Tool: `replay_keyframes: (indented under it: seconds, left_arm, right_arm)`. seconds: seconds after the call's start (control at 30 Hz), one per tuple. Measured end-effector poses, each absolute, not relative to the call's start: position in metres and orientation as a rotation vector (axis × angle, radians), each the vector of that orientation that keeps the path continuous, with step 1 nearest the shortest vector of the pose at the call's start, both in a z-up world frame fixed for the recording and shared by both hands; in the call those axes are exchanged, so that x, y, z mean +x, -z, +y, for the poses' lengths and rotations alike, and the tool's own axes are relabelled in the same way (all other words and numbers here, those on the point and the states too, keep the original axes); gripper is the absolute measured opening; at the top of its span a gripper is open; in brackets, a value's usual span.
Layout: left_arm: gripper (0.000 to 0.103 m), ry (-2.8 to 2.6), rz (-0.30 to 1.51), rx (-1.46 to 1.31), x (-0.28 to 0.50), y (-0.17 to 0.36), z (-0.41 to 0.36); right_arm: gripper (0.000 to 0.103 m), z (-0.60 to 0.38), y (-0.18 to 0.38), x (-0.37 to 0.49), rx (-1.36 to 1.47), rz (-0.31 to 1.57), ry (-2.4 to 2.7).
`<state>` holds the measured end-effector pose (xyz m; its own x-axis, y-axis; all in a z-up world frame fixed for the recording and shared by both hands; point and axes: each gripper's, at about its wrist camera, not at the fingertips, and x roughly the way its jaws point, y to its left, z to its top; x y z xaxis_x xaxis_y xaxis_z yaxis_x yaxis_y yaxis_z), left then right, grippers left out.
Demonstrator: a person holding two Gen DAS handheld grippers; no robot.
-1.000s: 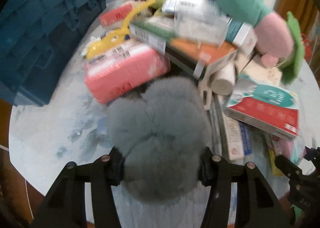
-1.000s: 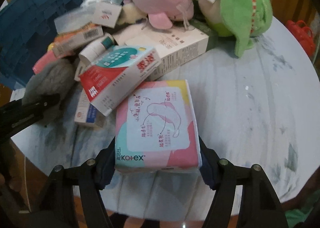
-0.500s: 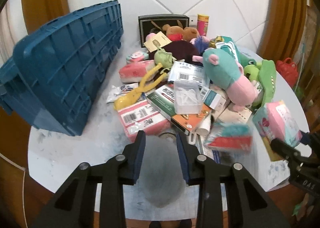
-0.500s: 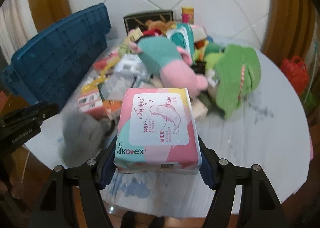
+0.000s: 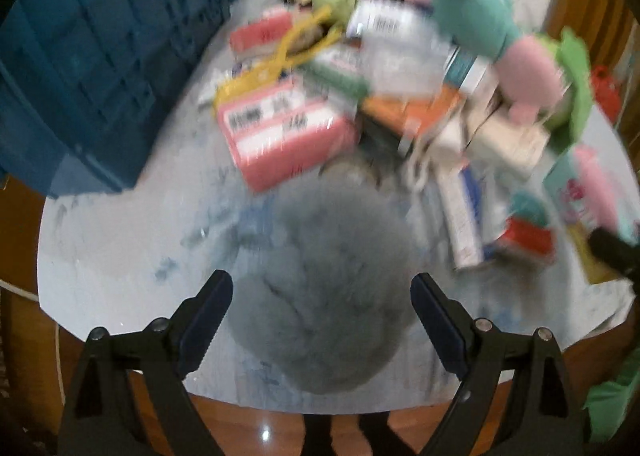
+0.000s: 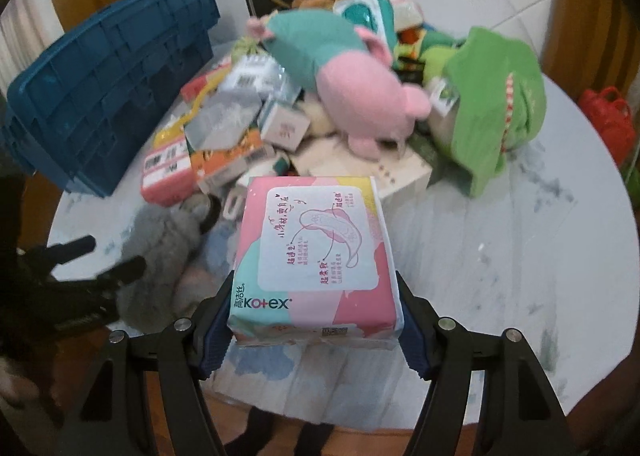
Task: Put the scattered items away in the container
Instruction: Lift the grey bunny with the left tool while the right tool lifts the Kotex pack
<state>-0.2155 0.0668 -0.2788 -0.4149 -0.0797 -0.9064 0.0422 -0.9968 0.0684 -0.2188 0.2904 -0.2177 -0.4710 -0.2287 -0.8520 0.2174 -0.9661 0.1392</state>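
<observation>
**Pad pack lifted, grey fluffy thing loose between left fingers**

The pink pad pack point(image 6: 316, 256) sits clamped between the right gripper point(image 6: 316, 320) fingers, pads pressing both short sides, held flat and clear above the table point(image 6: 520, 256) near its front edge. The container, a blue crate point(image 6: 108, 83), lies tipped on its side at the table's far left, ribbed outside facing the cameras; its opening can't be seen from here.

The left gripper point(image 5: 320, 320) is over a grey fluffy thing point(image 5: 324, 276) that rests on the table w/ the front rim just below it. Its fingers have just been opening and now stand wide apart, the fluff between them but w/ a visible gap on each side, so nothing is gripped. The left view is motion-blurred, so fine detail is lost.

Behind the fluffy thing is the main heap: a pink wrapped pack point(image 5: 284, 135), a yellow plastic tool point(image 5: 280, 55), an orange box point(image 6: 224, 155), a teal-and-pink plush point(image 6: 340, 67), a green plush point(image 6: 496, 103), and other boxes piled touching each other.

Step in hand, by judgement: one item picked on the right, second pick on the left not secured. Next move prob. calls for the left fingers to close firmly on the soft fluff, squeezing well in since it compresses, then both hands carry across to the crate and find its open side.
</observation>
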Motion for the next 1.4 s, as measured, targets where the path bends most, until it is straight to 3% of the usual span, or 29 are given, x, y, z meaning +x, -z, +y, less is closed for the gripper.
replay_keyframes:
  seconds: [0.07,0.1,0.13,0.27,0.7,1.03,1.4]
  left_arm:
    - [0.088,2.566,-0.06,1.683,-0.217,0.296,0.068]
    - [0.065,2.558,-0.063,1.695,-0.218,0.305,0.068]
    - [0.056,2.554,-0.055,1.703,-0.219,0.31,0.068]
    - [0.047,2.579,-0.03,1.664,-0.217,0.303,0.068]
    - [0.045,2.75,0.009,1.307,-0.195,0.18,0.061]
    - [0.045,2.845,0.003,0.97,-0.184,0.073,0.036]
    - [0.045,2.824,-0.029,0.632,-0.206,-0.044,-0.079]
  right_arm:
    - [0.07,0.288,0.229,-0.22,1.471,-0.01,2.472]
    - [0.07,0.287,0.234,-0.22,1.483,-0.007,2.464]
    - [0.07,0.286,0.24,-0.221,1.5,-0.002,2.454]
    - [0.07,0.282,0.254,-0.222,1.537,0.013,2.42]
    - [0.07,0.261,0.189,-0.226,1.307,0.058,2.474]
    - [0.07,0.233,0.092,-0.229,0.984,0.107,2.519]
    - [0.07,0.133,-0.018,-0.262,0.677,0.147,2.502]
